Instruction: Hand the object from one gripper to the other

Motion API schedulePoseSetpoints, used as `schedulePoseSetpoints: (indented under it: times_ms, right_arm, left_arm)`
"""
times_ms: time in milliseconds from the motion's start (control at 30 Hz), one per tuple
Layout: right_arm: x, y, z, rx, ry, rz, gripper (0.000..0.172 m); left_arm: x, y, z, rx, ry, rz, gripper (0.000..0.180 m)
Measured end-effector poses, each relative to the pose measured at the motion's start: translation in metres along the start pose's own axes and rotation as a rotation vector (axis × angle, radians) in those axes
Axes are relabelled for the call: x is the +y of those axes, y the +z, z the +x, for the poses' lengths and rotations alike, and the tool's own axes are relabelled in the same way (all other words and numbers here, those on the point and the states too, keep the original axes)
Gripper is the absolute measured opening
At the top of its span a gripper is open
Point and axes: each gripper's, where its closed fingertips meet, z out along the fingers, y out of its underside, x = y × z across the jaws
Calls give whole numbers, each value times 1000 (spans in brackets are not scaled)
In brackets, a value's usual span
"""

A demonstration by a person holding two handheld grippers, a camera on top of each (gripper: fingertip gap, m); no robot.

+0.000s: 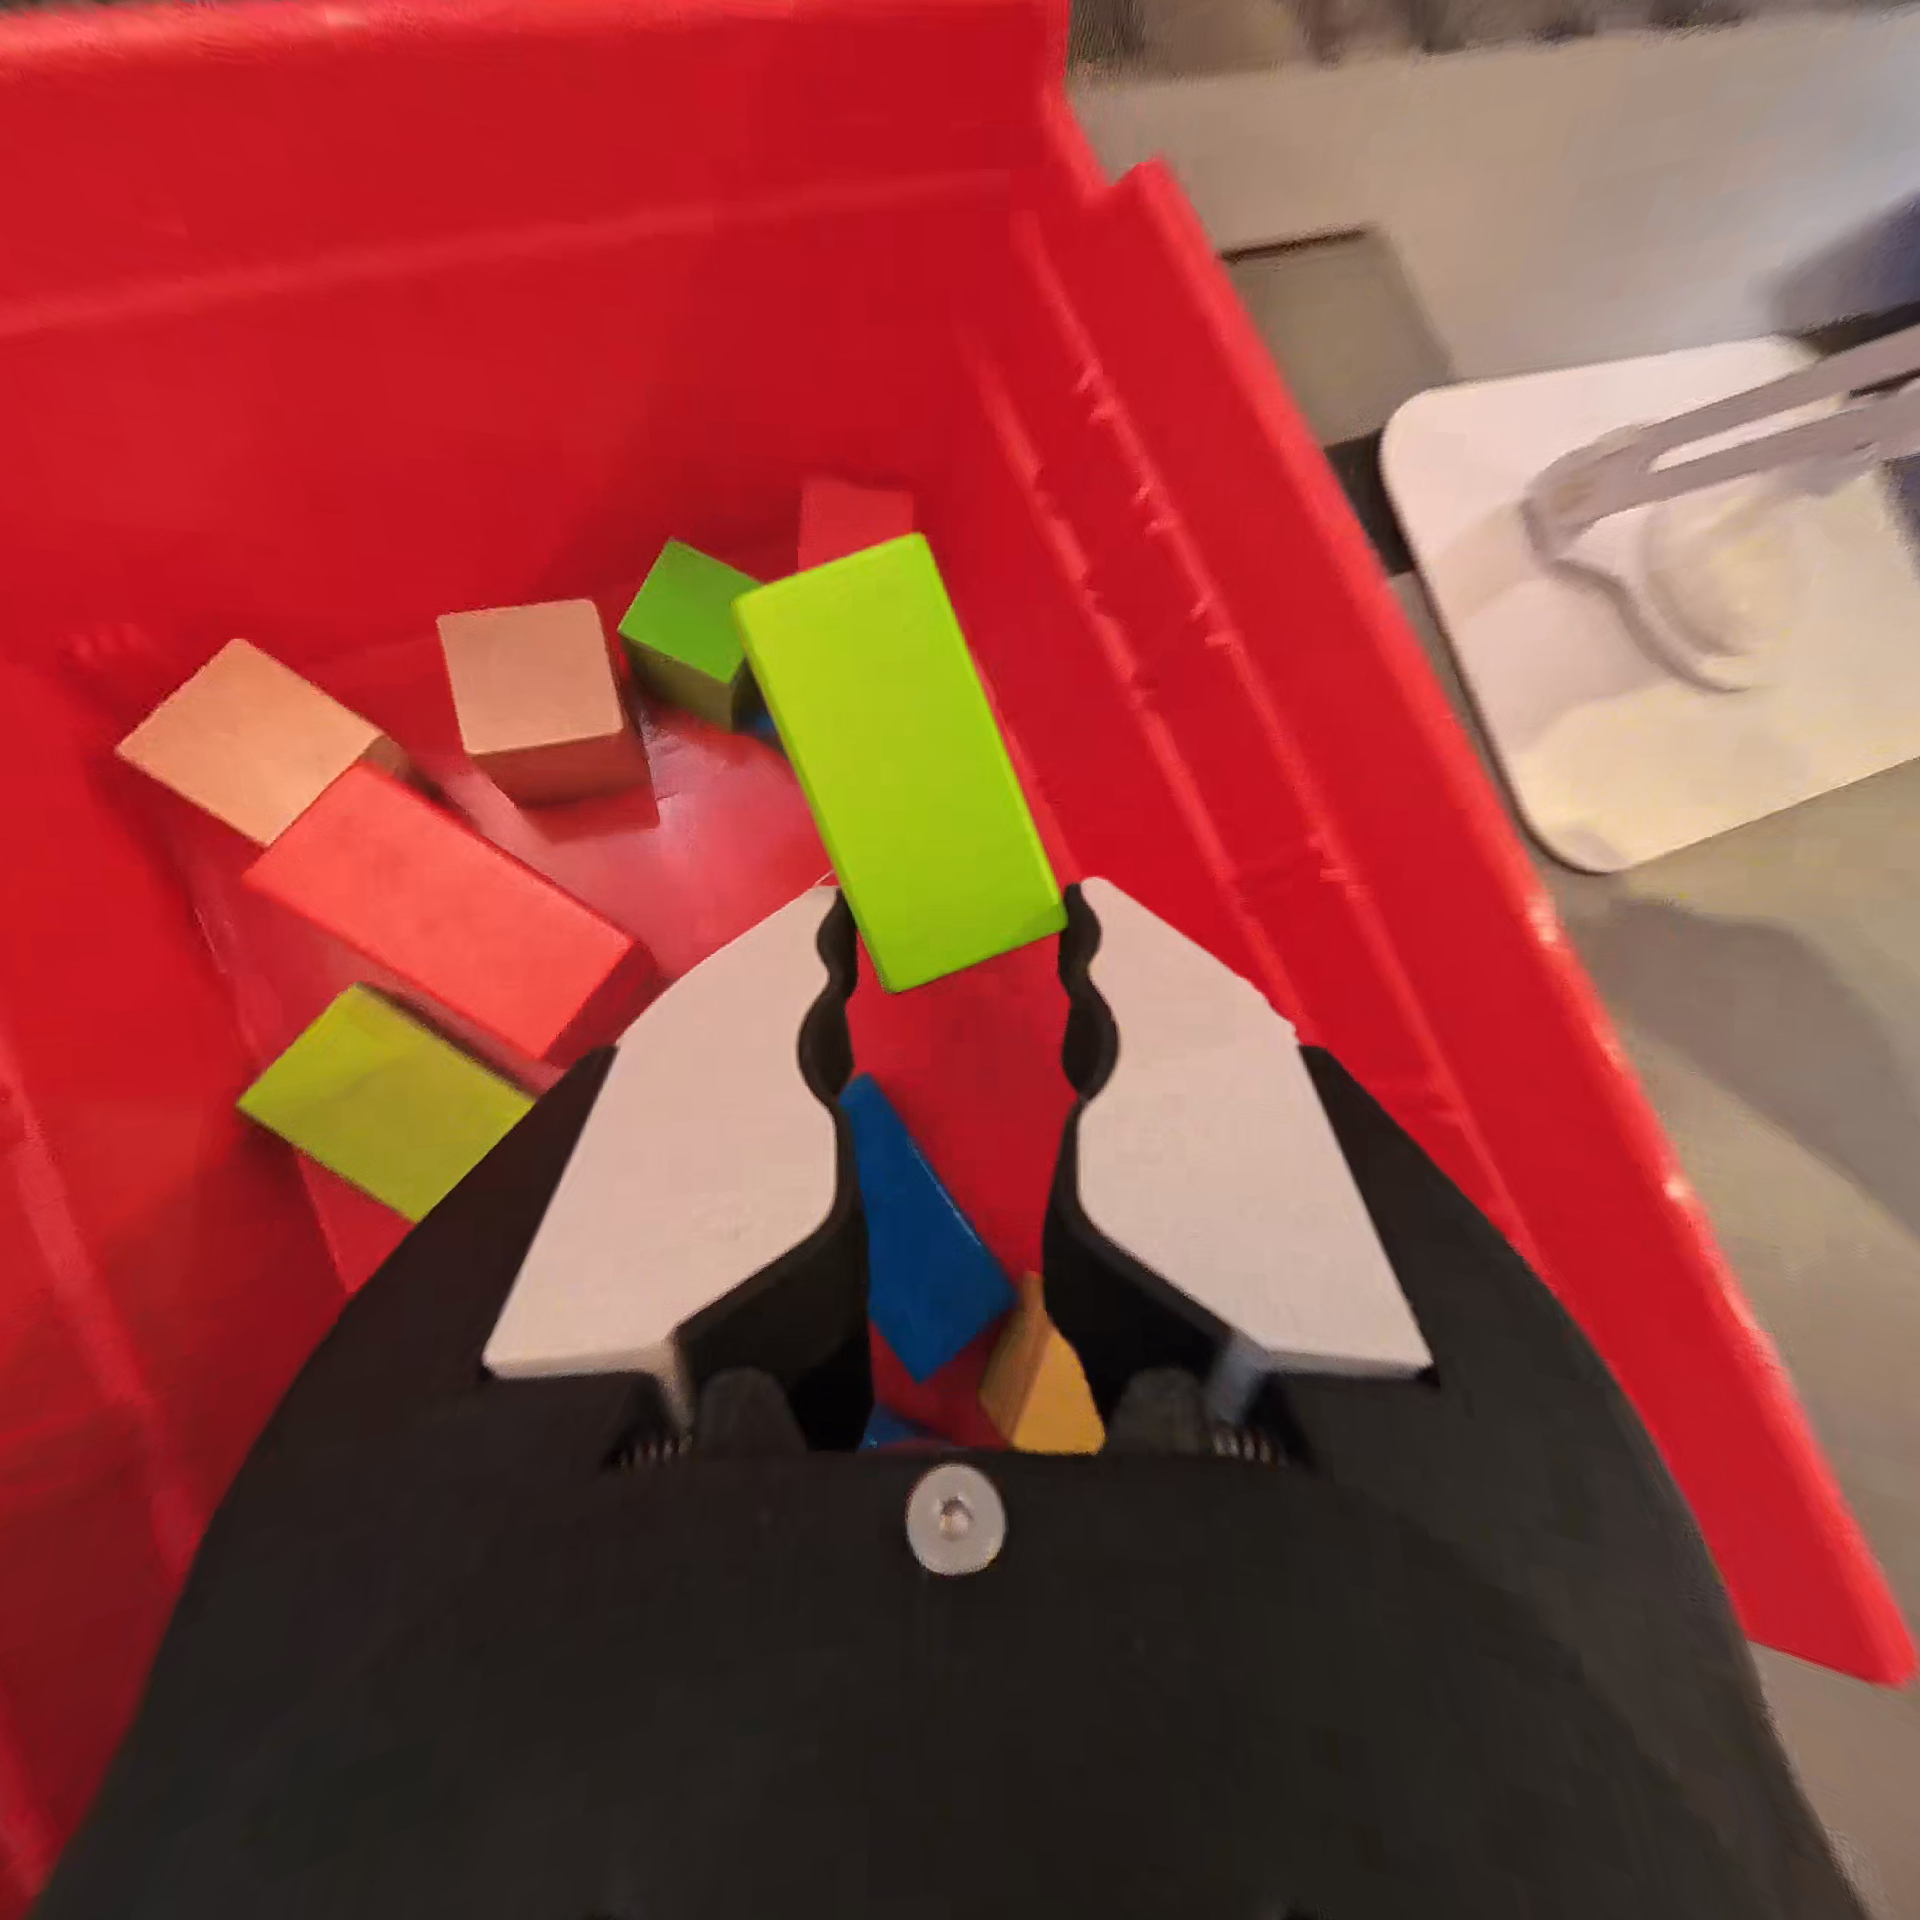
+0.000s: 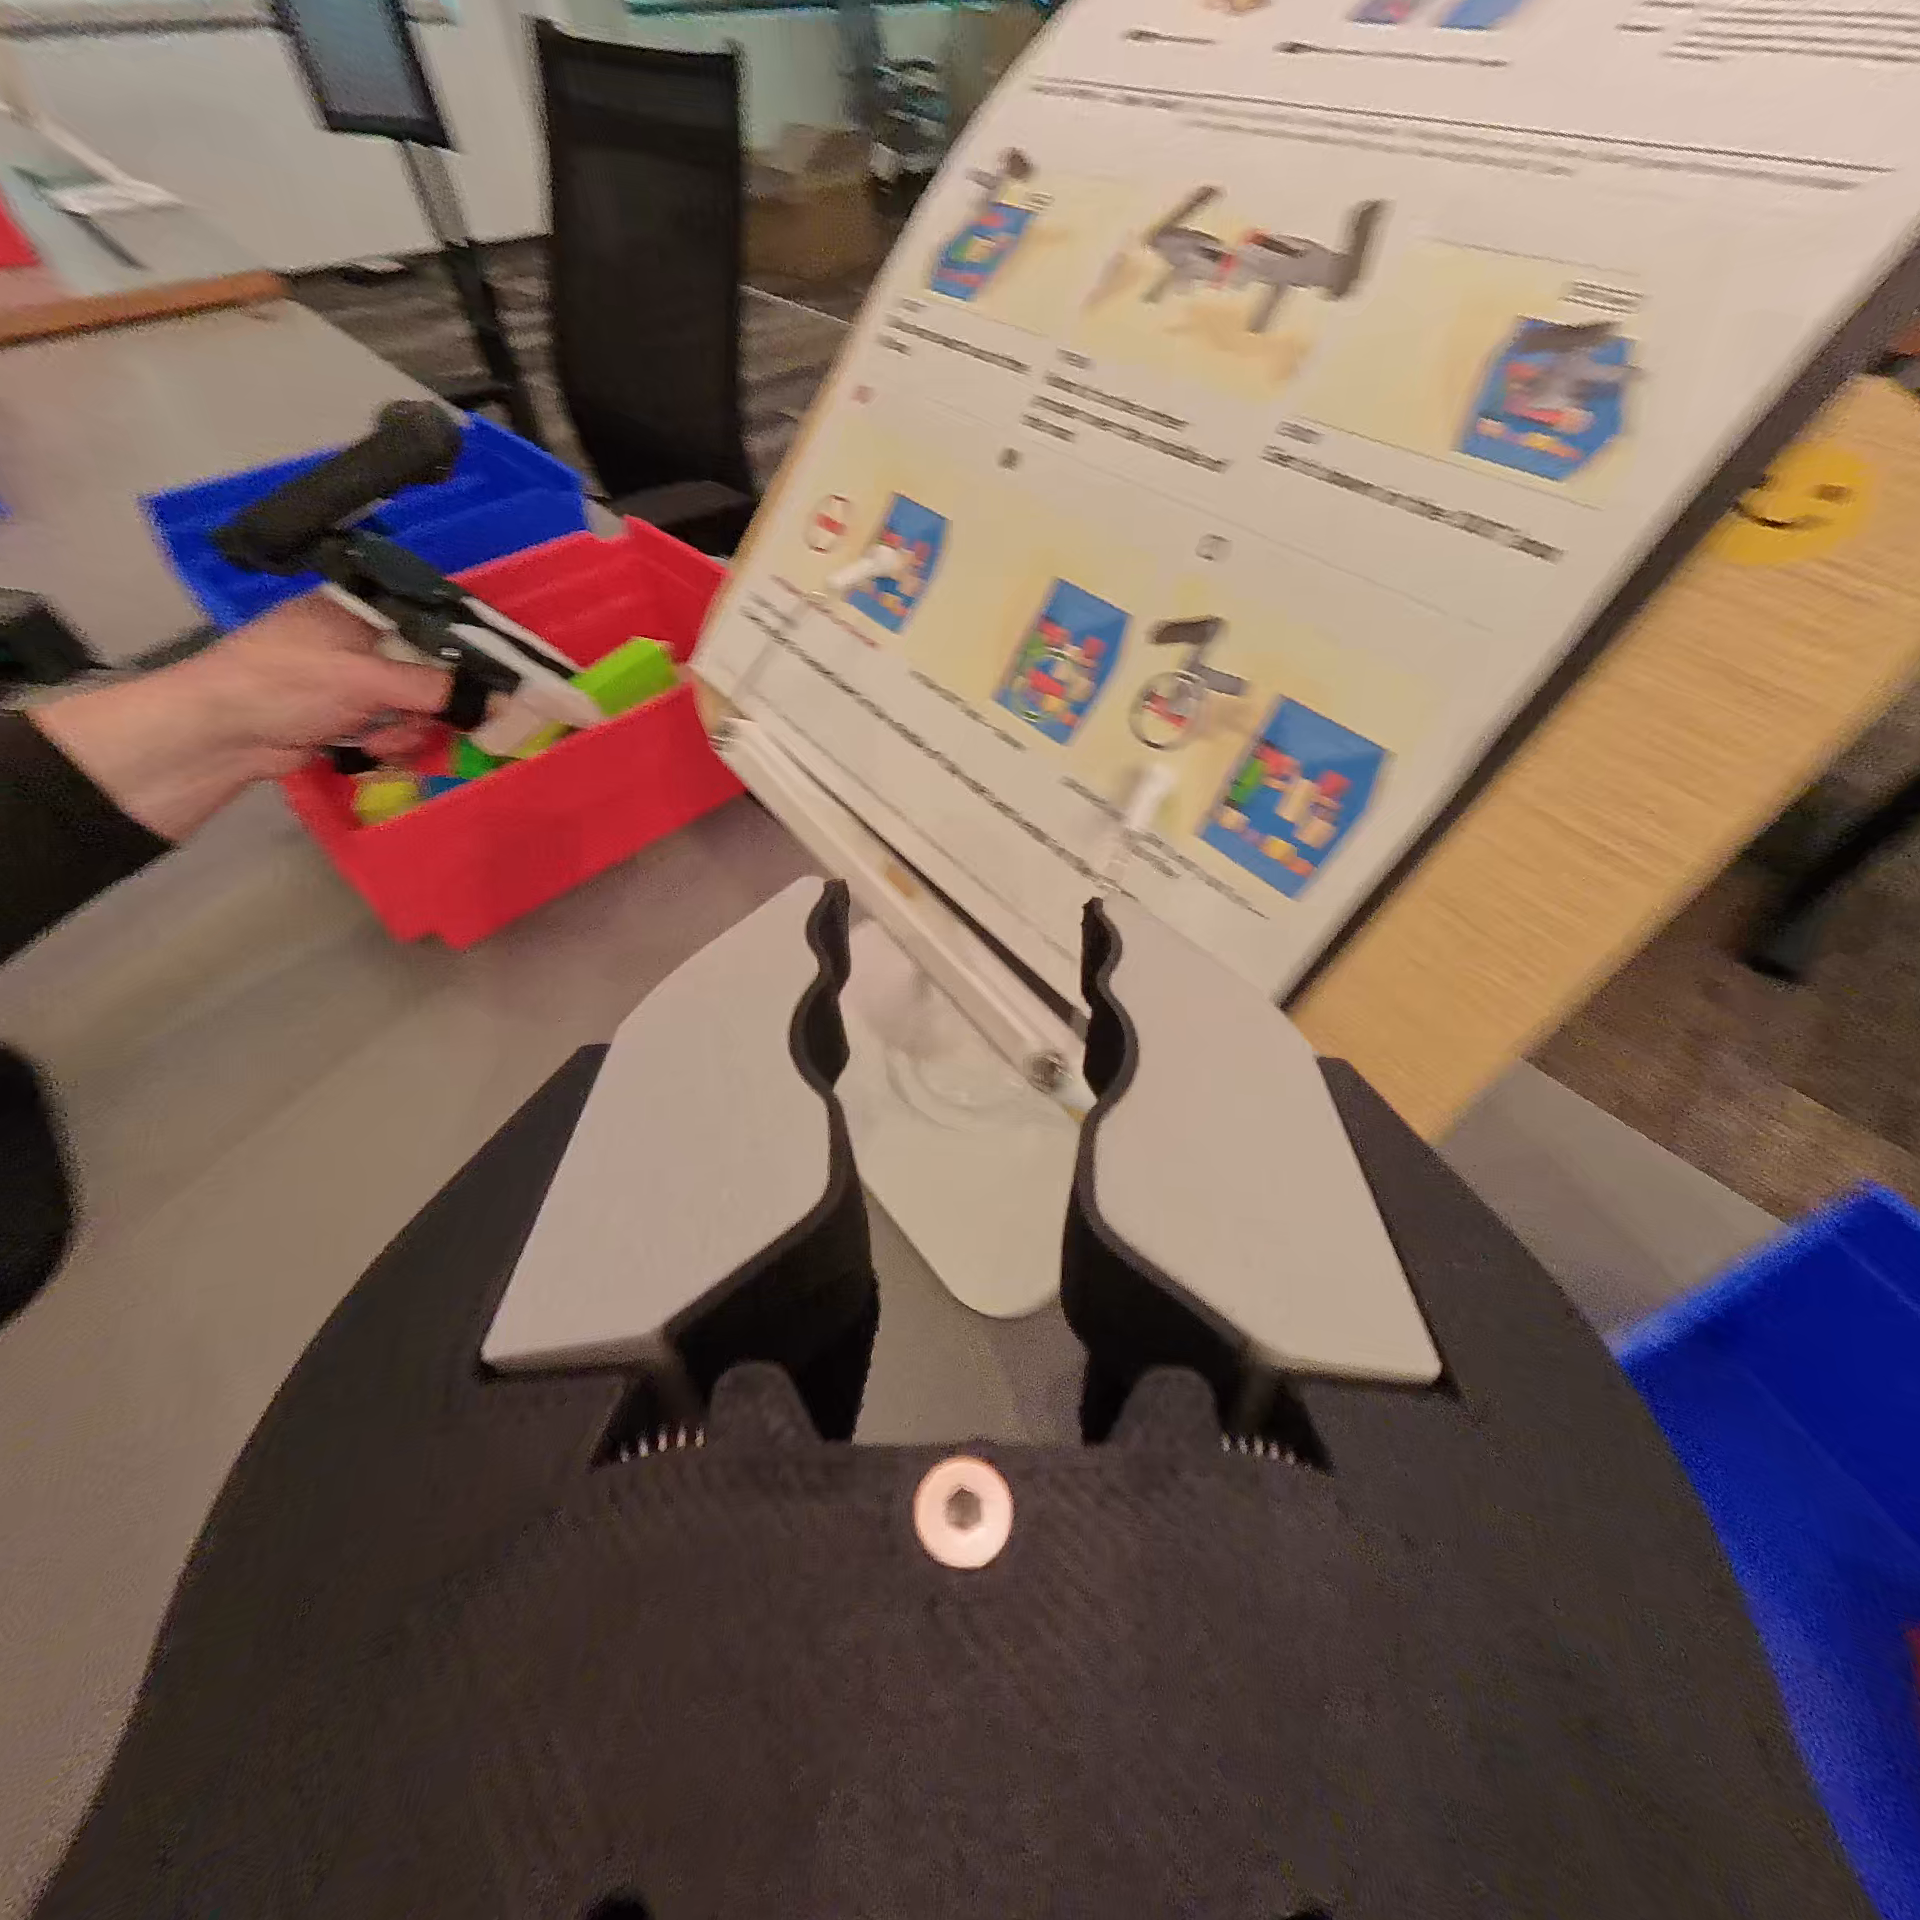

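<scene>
Item: lime-green block (image 1: 896,758), oblong. Your left gripper (image 1: 958,935) grips it by its near end, both fingertips pressing its sides. The long axis runs forward, away from the fingers, leaning slightly left. It hangs above the red bin (image 1: 520,312), toward the bin's right wall.

In the bin, on the floor: 2 tan blocks, 1 long red block (image 1: 436,914), 1 darker green cube (image 1: 686,623), 1 yellow-green block (image 1: 384,1101) at the near left, 1 blue piece (image 1: 914,1226) and 1 yellow piece (image 1: 1039,1382) under the jaws.

Your right gripper (image 2: 961,935) is partly open, with nothing between its fingers. It sits over the desk (image 2: 260,1039) near the white base of an instruction board (image 2: 1299,468), well apart from the bin.
</scene>
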Motion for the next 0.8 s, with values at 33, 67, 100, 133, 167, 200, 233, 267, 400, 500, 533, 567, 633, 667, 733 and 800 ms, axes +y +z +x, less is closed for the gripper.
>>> schedulePoseSetpoints:
  times_ms: [33, 67, 100, 133, 167, 200, 233, 267, 400, 500, 533, 567, 633, 667, 733, 800]
  right_arm:
    - [-4, 5, -13, -66, 8, 23, 42]
    - [-9, 9, -26, -141, 19, 49, 42]
    - [-14, 13, -41, -216, 34, 77, 43]
    - [-18, 17, -55, -287, 49, 105, 44]
    - [-23, 22, -68, -353, 62, 131, 46]
    - [-26, 27, -81, -415, 76, 154, 46]
    - [-28, 33, -94, -472, 93, 174, 48]
    - [-30, 40, -106, -527, 109, 188, 49]
    - [-23, 69, -149, -677, 158, 195, 58]
    - [-22, 77, -174, -800, 219, 228, 62]
    - [-23, 78, -181, -842, 241, 236, 62]
    - [-23, 77, -186, -878, 261, 246, 60]
    - [-24, 76, -192, -927, 284, 262, 55]
    - [-25, 74, -193, -947, 289, 271, 53]
    - [-28, 68, -193, -976, 290, 306, 41]
    - [-29, 65, -193, -981, 283, 308, 32]
  left_arm:
    - [-4, -7, 4, 14, 0, 35, 38]
    - [-12, -17, 14, 62, 23, 100, 39]
    - [-22, -30, 31, 140, 56, 189, 38]
    - [-31, -44, 48, 202, 89, 262, 38]
    - [-36, -58, 65, 249, 134, 317, 38]
    - [-42, -72, 88, 318, 184, 380, 38]
    - [-47, -87, 114, 411, 225, 452, 38]
    - [-50, -102, 142, 507, 264, 515, 38]
    - [-48, -144, 231, 775, 376, 668, 38]
    - [-42, -153, 276, 884, 446, 687, 38]
    - [-40, -154, 286, 905, 466, 686, 38]
    - [-37, -154, 296, 927, 485, 683, 38]
    - [-35, -150, 307, 919, 521, 672, 38]
    - [-34, -148, 311, 922, 528, 665, 38]
    - [-33, -144, 314, 925, 530, 659, 38]
    - [-33, -142, 315, 932, 522, 660, 38]
